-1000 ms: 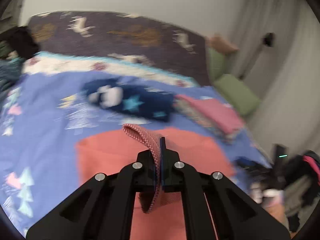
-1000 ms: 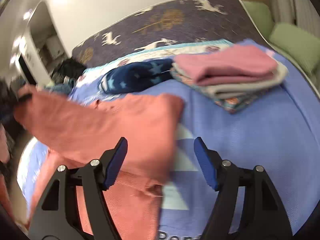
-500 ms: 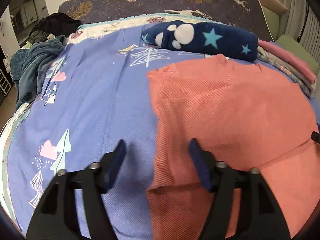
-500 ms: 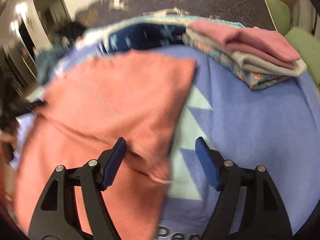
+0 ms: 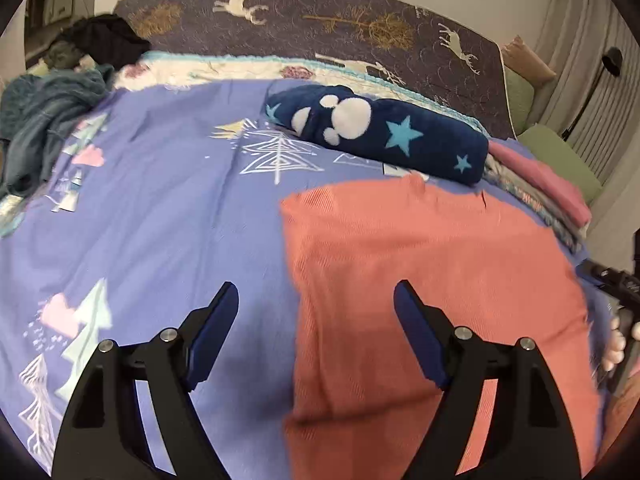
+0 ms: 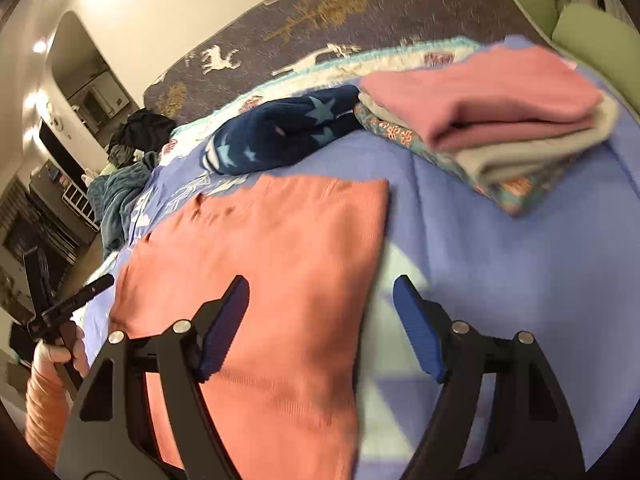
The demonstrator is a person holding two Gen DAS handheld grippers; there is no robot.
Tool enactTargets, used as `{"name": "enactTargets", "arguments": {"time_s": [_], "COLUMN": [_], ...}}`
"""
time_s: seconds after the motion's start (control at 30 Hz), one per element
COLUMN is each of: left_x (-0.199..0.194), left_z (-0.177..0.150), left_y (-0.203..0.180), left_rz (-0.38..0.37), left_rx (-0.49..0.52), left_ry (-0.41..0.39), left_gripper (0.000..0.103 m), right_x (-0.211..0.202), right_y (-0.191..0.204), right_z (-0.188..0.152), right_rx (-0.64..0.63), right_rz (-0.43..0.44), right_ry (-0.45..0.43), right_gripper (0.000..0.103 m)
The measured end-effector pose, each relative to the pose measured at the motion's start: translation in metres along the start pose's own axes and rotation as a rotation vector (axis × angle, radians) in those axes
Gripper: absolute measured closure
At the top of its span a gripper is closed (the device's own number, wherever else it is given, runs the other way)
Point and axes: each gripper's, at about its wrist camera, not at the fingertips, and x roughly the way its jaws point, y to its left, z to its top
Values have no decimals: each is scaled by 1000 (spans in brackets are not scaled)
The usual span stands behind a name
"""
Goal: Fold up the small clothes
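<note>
While both claws hang spread over it with nothing pinched, a bed (image 5: 152, 220) under a periwinkle cover printed with trees and clouds fills both wrist views, a dark deer-patterned headboard (image 5: 320, 28) rising well beyond the claws. Largest of the clothes is a salmon knit garment (image 5: 420, 288), lying flat on the cover; its left edge runs between the blue pads of the left claw (image 5: 316, 312), with cloth passing under the right-hand pad and bare cover under the other. From the right claw (image 6: 320, 300), the same garment (image 6: 272, 264) stretches ahead and to the left, its right edge falling between the pads while the right-hand pad stands over bare cover; neither claw presses the fabric. Beyond the garment, ahead of the left claw, a navy fleece bundle (image 5: 380, 132) with stars and a white paw print lies across the bed. Ahead and to the right of the right claw sits a folded stack (image 6: 492, 120), pink on top, grey and floral below. A teal blanket heap (image 5: 44, 120) lies far left of the left claw. At the left edge of the right view, a hand (image 6: 60, 354) in a salmon sleeve grips the other tool's handle.
</note>
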Motion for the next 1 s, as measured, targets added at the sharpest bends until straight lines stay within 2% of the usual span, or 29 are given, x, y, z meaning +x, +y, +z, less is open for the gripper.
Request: {"name": "enactTargets", "arguments": {"time_s": [0.07, 0.1, 0.17, 0.23, 0.27, 0.3, 0.33, 0.37, 0.47, 0.5, 0.53, 0.57, 0.6, 0.63, 0.7, 0.73, 0.77, 0.8, 0.83, 0.9, 0.93, 0.97, 1.0], "left_x": [17, 28, 43, 57, 61, 66, 69, 67, 54, 59, 69, 74, 77, 72, 56, 47, 37, 19, 8, -7, -7, -3, 7], "left_z": [12, 19, 27, 35, 38, 43, 46, 49, 53, 53, 51, 49, 45, 44, 41, 39, 36, 28, 22, 4, -7, -17, -29], "left_y": [6, 12, 21, 31, 33, 35, 34, 31, 21, 19, 19, 20, 24, 29, 40, 42, 42, 41, 38, 31, 23, 14, 6], "left_rz": [-12, -31, -70, -134, -154, -178, -198, -205, -168, -90, -6, 23, 34, 7, -35, -46, -60, -96, -127, -191, -192, -145, -35], "left_rx": [-43, -76, -130, -191, -210, -223, -224, -211, -104, -58, -15, -2, -9, -41, -108, -118, -119, -119, -122, -99, -56, -8, 68], "left_ry": [29, 47, 67, 72, 68, 63, 59, 44, -43, -38, -7, 10, 20, 5, -21, -26, -35, -50, -55, -57, -28, 9, 56], "left_gripper": [27, 33, 45, 63, 69, 89, 97, 97, 97, 101, 101, 102, 102, 102, 98, 95, 90, 76, 56, 47, 46, 46, 43], "right_x": [24, 30, 42, 48, 51, 53, 54, 54, 31, 31, 37, 52, 63, 62, 49, 43, 32, 25, 18, 2, 0, -1, 2], "right_y": [-8, -10, -16, -19, -19, -18, -16, -12, -9, -12, -15, -21, -27, -30, -34, -34, -31, -29, -26, -15, -10, -4, 1], "right_z": [19, 23, 33, 40, 44, 46, 48, 48, 50, 52, 53, 53, 50, 47, 42, 39, 33, 28, 22, 2, -6, -21, -32], "right_rx": [33, 39, 50, 60, 64, 60, 46, 16, -9, -12, -17, -12, 6, 20, 51, 59, 43, 27, 10, -26, -47, -90, -142], "right_rz": [-13, -19, -3, 32, 58, 70, 67, 46, 38, 18, -23, -57, -50, -30, 29, 47, 40, 28, 24, 72, 92, 69, 5], "right_ry": [51, 61, 62, 47, 43, 45, 49, 51, -49, -61, -48, 15, 57, 34, 11, 9, 2, 2, 7, 27, 44, 84, 110], "right_gripper": [27, 27, 28, 30, 37, 46, 83, 99, 99, 99, 99, 98, 97, 96, 80, 64, 62, 62, 62, 61, 57, 55, 57]}}
